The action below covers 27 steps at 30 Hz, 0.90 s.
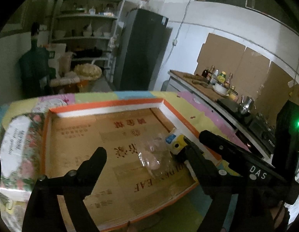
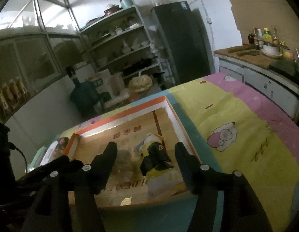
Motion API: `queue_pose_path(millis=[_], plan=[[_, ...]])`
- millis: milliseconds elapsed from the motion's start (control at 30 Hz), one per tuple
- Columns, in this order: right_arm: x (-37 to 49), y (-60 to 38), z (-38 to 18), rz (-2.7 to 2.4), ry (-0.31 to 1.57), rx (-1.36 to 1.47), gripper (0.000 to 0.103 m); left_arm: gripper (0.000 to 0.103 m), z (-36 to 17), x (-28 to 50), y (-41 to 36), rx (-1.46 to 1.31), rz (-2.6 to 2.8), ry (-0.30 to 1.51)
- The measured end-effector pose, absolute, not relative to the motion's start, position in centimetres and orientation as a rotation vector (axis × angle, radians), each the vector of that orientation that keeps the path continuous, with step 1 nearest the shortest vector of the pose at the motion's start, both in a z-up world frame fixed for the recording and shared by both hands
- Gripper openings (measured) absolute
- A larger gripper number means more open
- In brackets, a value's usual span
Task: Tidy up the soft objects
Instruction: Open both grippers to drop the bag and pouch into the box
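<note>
My left gripper [image 1: 147, 150]: jaws spread as wide as they go, nothing pressed between them; the clear plastic packet [image 1: 155, 154] lies on the tray floor under the gap, so I judge it already set down.

My right gripper [image 2: 145, 154]: jaws apart, clamped on nothing; from this side one black finger [image 2: 155, 154] of my left gripper sits between them, over the packet's yellow end [image 2: 151, 140].

Where the soft thing is: inside the shallow cardboard tray [image 1: 52, 135], toward its right wall, with both grippers hovering close above it.

Why it lies there: the tray's raised orange-and-white rim [image 1: 110, 103] would keep a limp, slippery packet from sliding off the cloth, so it looks like the collecting spot.

Packet contents: pale, roundish lumps show through the film; what they are I cannot tell.

Packet label: a small blue tag [image 1: 171, 139] and a yellow patch; the print is too small to read.

Tray writing: upside down to me, large letters ending "LEAF" in the left view, "LDEN" in the right, so likely "GOLDEN LEAF"; red Chinese characters above, too blurred to read.

Gripper marking: "DAS" in white on the right gripper's body [image 1: 257, 172].

Tabletop: covered by a pastel patchwork cloth [image 2: 236, 116] with a cartoon sheep [image 2: 222, 135].
</note>
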State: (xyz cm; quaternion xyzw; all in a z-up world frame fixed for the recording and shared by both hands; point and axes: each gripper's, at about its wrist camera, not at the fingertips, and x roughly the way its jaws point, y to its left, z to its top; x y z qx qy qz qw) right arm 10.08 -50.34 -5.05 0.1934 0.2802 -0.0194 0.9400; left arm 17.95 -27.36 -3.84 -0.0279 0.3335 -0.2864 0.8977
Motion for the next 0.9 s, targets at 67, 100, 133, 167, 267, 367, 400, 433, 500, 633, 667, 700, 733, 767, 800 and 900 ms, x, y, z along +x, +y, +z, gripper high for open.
queue_pose_path(millis=[67, 100, 133, 167, 267, 367, 400, 433, 500, 633, 667, 700, 733, 767, 800, 900], plan=[[9.6, -50.1, -4.7, -0.047, 0.56, 0.394, 0.066, 0.086, -3.2, 17.5, -26.9, -0.051, -0.589, 0.668], [9.5, -49.9, -4.6, -0.049, 0.556, 0.394, 0.066, 0.086, -2.9, 17.2, -26.5, -0.05, -0.582, 0.653], [9.4, -49.6, -4.5, -0.053, 0.552, 0.39, 0.068, 0.087, -2.7, 17.1, -26.2, -0.05, -0.576, 0.642], [9.3, -49.2, -4.3, -0.062, 0.549, 0.379, 0.069, 0.087, -2.5, 16.9, -25.9, -0.051, -0.57, 0.632], [8.8, -48.1, -3.8, -0.079, 0.539, 0.347, 0.07, 0.089, -1.9, 16.4, -24.6, -0.062, -0.547, 0.606], [8.4, -46.8, -3.3, -0.084, 0.527, 0.322, 0.071, 0.089, -1.4, 16.1, -23.4, -0.059, -0.52, 0.6], [8.3, -46.4, -3.2, -0.084, 0.524, 0.314, 0.071, 0.089, -1.3, 15.9, -23.2, -0.046, -0.506, 0.599], [8.3, -46.0, -3.1, -0.084, 0.521, 0.308, 0.071, 0.089, -1.3, 15.8, -22.9, -0.039, -0.497, 0.597], [8.0, -45.0, -2.8, -0.082, 0.513, 0.296, 0.071, 0.089, -1.1, 15.4, -22.1, -0.027, -0.474, 0.586], [7.8, -43.3, -2.3, -0.072, 0.51, 0.282, 0.071, 0.089, -0.7, 14.9, -20.2, -0.044, -0.446, 0.592], [7.7, -42.9, -2.2, -0.068, 0.507, 0.278, 0.071, 0.089, -0.7, 14.9, -19.7, -0.048, -0.436, 0.593], [7.6, -42.4, -2.0, -0.064, 0.504, 0.275, 0.071, 0.089, -0.5, 14.8, -19.1, -0.051, -0.421, 0.592], [7.5, -42.0, -1.9, -0.06, 0.503, 0.272, 0.071, 0.089, -0.5, 14.7, -18.6, -0.053, -0.408, 0.588], [7.4, -41.6, -1.8, -0.055, 0.502, 0.269, 0.071, 0.089, -0.3, 14.5, -17.9, -0.056, -0.389, 0.581], [7.3, -41.1, -1.7, -0.05, 0.501, 0.266, 0.071, 0.089, -0.3, 14.4, -17.3, -0.059, -0.375, 0.575], [7.1, -39.6, -1.5, -0.036, 0.499, 0.252, 0.071, 0.089, -0.1, 14.0, -15.7, -0.065, -0.343, 0.562]])
